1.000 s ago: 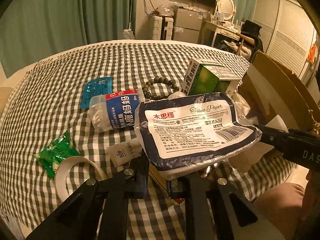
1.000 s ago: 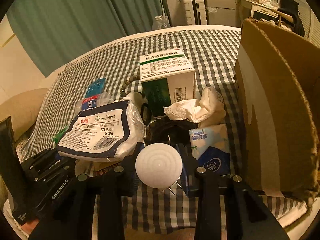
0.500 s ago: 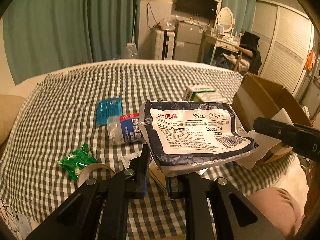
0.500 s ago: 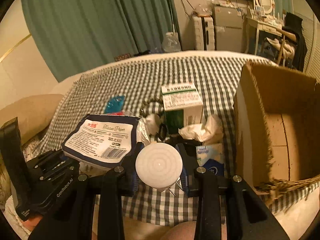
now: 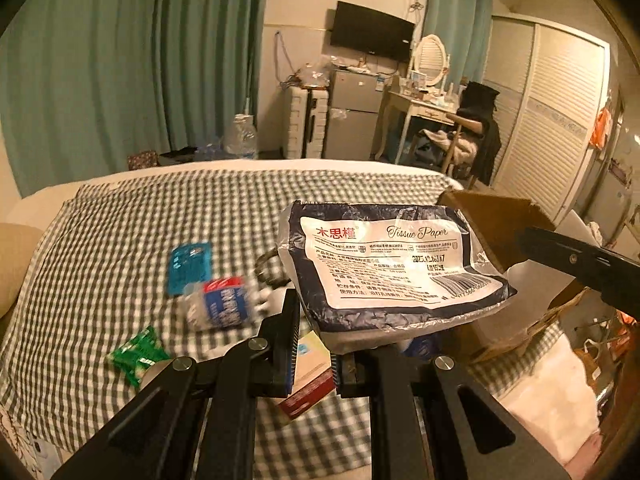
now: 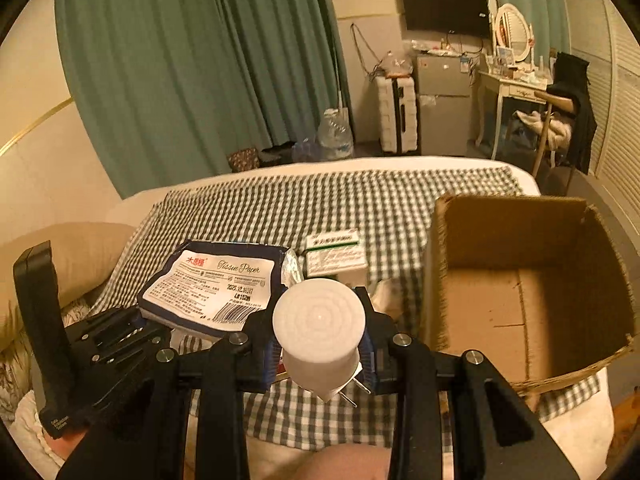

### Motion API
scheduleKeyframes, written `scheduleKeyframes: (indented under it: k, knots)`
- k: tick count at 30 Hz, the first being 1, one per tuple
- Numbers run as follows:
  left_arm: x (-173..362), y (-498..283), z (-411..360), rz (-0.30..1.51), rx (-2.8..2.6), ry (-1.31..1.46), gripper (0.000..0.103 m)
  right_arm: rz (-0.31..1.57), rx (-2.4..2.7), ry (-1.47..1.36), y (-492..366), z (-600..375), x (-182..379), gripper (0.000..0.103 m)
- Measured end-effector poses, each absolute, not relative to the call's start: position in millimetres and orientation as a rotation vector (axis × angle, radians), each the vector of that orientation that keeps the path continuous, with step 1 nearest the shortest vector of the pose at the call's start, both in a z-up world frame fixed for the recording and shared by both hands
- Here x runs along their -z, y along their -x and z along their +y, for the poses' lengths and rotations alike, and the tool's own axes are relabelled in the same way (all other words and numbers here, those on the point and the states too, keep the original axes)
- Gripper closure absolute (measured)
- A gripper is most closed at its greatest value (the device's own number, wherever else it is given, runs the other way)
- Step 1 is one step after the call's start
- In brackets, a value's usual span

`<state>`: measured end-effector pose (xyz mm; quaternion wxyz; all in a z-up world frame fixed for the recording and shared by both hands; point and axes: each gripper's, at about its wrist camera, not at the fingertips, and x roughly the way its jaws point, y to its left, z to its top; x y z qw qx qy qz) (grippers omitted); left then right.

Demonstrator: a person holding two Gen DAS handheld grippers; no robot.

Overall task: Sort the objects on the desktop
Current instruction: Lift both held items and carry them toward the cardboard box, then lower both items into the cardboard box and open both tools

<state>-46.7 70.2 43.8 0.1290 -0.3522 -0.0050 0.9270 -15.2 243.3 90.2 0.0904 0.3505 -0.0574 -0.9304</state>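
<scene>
My left gripper (image 5: 316, 344) is shut on the near edge of a navy-and-white tissue paper pack (image 5: 392, 268), held flat in the air above the checked cloth (image 5: 160, 208). The same pack (image 6: 212, 284) shows in the right wrist view, with the left gripper's black body (image 6: 100, 352) under it. My right gripper (image 6: 320, 346) is shut on a white round plug-in light (image 6: 319, 320), whose metal prongs stick out below. An open cardboard box (image 6: 520, 240) stands right of it, seen empty inside. One right gripper finger (image 5: 580, 260) crosses the left wrist view.
On the cloth below lie a blurred bottle with a blue and red label (image 5: 220, 304), a blue packet (image 5: 188, 264), a green packet (image 5: 136, 354), a bead bracelet (image 5: 268, 268), a red-edged booklet (image 5: 310, 384), a green-and-white medicine box (image 6: 336, 256) and a crumpled tissue (image 6: 386, 296).
Both grippers have risen with their loads, so the cloth and its objects lie farther below. The box's inside has come into the right wrist view.
</scene>
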Motion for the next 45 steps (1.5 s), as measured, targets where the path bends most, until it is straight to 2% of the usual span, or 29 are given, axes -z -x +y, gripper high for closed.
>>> scheduleKeyframes:
  k: [8,17,29,40,42,44,45]
  knots:
    - [-71,55,133,0.028,-2.631,0.945,0.089,-0.184,2.911,-0.976,8,298,-126,0.071]
    - [-78,69,196,0.037,-2.56,0.938,0.089,-0.164,3.038,-0.97,13,357,-147,0.071]
    - [-60,87,266,0.09,-2.476,0.971,0.089,-0.264,3.076,-1.096,27,426,-112,0.071]
    - [-30,102,296,0.169,-2.439,1.043,0.089,-0.382,3.063,-1.212,36,463,-71,0.071]
    - [-28,103,297,0.166,-2.44,1.051,0.087,-0.404,3.067,-1.216,35,466,-69,0.071]
    - [-26,104,296,0.158,-2.439,1.067,0.081,-0.418,3.072,-1.212,35,468,-68,0.071]
    - [-26,104,296,0.16,-2.443,1.068,0.068,-0.426,3.075,-1.207,34,469,-68,0.068]
